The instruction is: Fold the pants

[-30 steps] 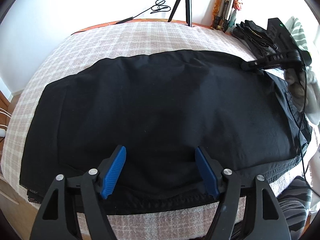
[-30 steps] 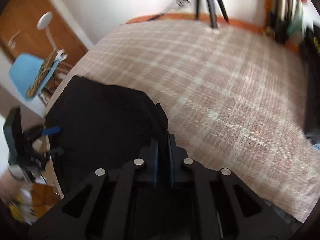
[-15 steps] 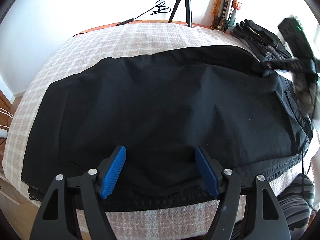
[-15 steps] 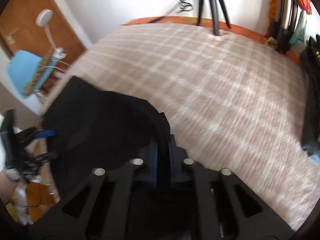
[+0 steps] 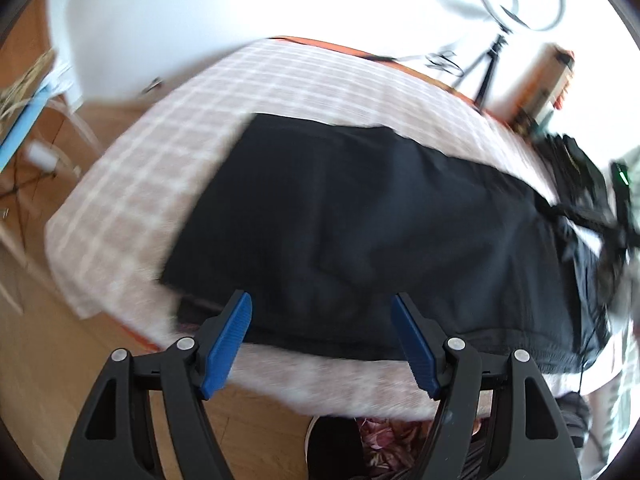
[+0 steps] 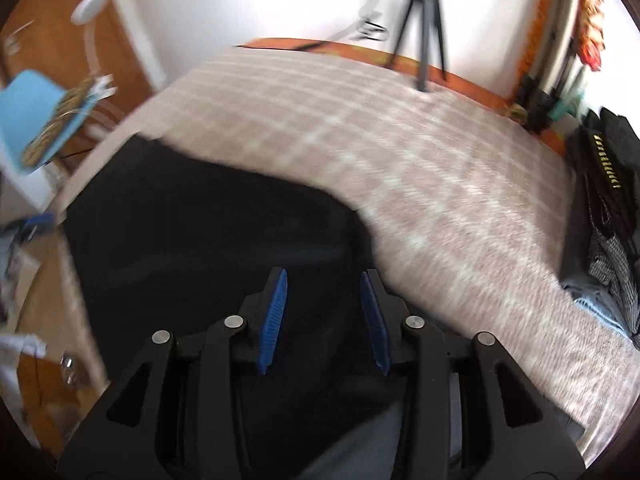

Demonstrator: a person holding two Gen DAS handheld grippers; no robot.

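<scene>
Both grippers, left (image 5: 321,322) and right (image 6: 323,300), are hovering with fingers spread over the pants (image 5: 360,216); pinch both layers squarely at the hem.

Motion blur smears the pink-and-white checked bed cover (image 6: 460,184) and the edges of the black cloth pants (image 5: 360,220) in both views. The dark heap of clothes (image 6: 608,200) is cut off by the right wrist picture's edge.

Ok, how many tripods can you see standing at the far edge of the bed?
1 clear: a black tripod at the far edge of the bed, also in the left view. More stands may be in the blurred clutter to its right.
</scene>
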